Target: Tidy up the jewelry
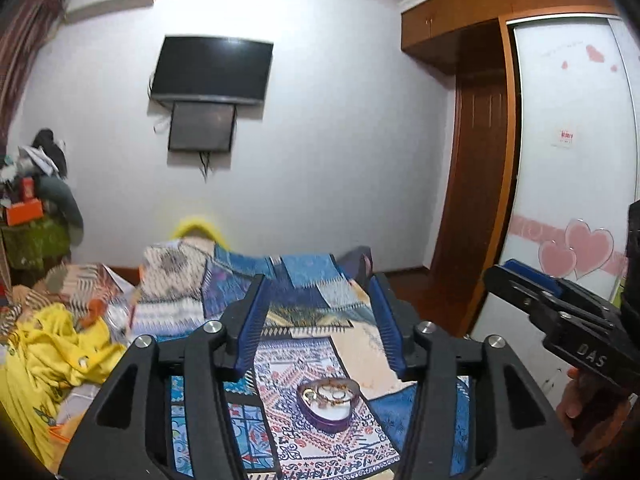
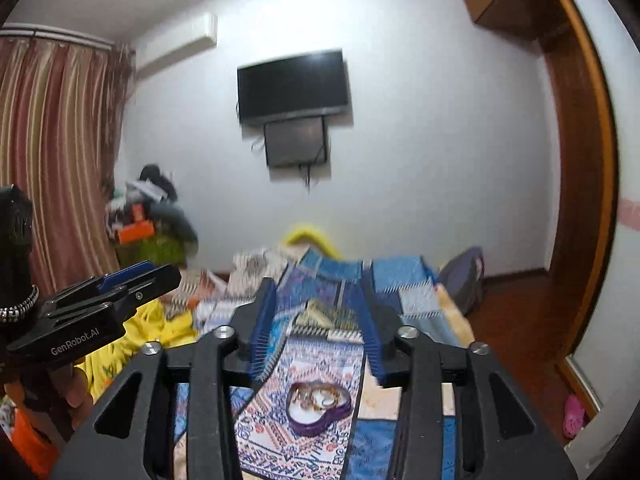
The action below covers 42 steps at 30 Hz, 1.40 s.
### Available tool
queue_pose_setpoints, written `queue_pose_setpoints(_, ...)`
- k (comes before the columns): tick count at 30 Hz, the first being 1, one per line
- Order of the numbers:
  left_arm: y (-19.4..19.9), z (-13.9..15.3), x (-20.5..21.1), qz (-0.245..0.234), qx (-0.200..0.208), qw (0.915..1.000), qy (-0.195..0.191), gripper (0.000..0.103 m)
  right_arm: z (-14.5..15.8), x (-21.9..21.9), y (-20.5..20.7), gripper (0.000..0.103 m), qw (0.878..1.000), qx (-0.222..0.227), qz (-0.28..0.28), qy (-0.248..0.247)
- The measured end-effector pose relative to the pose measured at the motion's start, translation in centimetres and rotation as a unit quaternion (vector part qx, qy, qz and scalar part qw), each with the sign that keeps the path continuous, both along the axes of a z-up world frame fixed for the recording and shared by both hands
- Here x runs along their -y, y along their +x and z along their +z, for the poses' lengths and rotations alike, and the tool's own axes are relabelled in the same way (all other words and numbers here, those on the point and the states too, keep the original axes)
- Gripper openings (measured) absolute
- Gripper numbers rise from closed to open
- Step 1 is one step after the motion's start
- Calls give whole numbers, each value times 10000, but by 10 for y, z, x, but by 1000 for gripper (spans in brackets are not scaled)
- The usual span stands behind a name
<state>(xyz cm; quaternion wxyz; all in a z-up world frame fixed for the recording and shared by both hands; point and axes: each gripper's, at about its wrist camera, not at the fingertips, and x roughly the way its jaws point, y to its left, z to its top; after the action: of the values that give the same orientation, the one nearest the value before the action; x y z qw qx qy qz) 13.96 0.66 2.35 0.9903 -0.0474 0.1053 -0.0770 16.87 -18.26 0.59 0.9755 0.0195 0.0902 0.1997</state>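
Lying on the patterned blue, white and red bedspread [image 1: 288, 436], the purple heart-shaped jewelry tin [image 1: 328, 404] sat open and well below both tools, its white floor holding a tangle of gold-coloured rings and an amber bead bracelet [image 1: 330, 392]. Neither tool touched it. The left gripper [image 1: 316, 316] stood with its blue-padded fingers [image 1: 252, 320] spread and nothing between them, and the right gripper [image 2: 320, 320] likewise gaped empty — both were pointed almost level across the room, toward the wall-mounted black television [image 1: 212, 70], so the tin showed only low in each view, beneath the fingertips and between the black arms.

The relation that mattered was downward and slightly forward: the tin lay under each gripper's line, not along it. From the left wrist view it sat a little right of centre; from the right wrist view, about centred. By that I judged the right hand marginally better lined up, though the two looked almost equally near. The heart's point lay toward the camera and to the right. Any reach would have called for tipping the fingers steeply down first — otherwise they would have passed over the rim.
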Motion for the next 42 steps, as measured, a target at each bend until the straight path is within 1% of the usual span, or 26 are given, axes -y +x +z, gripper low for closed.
queue_pose_setpoints(1,-3,1,1,27,39,10000,25,58,1,0,-3,48,10000,70,-38,15)
queue_pose_setpoints(2,-6,2,2,62,90,9999,59,60,3,-1,-8,49,9999,139,-86,21)
queue_pose_setpoints(4,-15,3,3,154,196,9996,114,71,3,-4,-11,51,9997,201,-167,-2)
queue_pose_setpoints(5,-19,4,4,206,239,9994,135,74,2,-6,-12,54,9995,232,-218,-11)
queue_pose_setpoints(7,-24,3,4,279,291,9991,143,84,1,-8,-15,63,9991,286,-320,-18)
queue_pose_setpoints(9,-27,3,5,343,330,9988,145,86,-1,-10,-18,78,9982,363,-483,-42)
queue_pose_setpoints(11,-30,2,5,397,366,9984,176,87,-1,-11,-21,84,9975,411,-579,-74)
queue_pose_setpoints(15,-34,0,5,443,370,9982,137,91,-1,-11,-27,84,9978,351,-558,-103)
queue_pose_setpoints(21,-42,-2,3,475,326,9983,112,91,-5,-9,-30,84,9981,293,-523,-155)
queue_pose_setpoints(42,-43,-5,5,471,278,9984,161,91,-11,0,-35,84,9984,174,-517,-151)
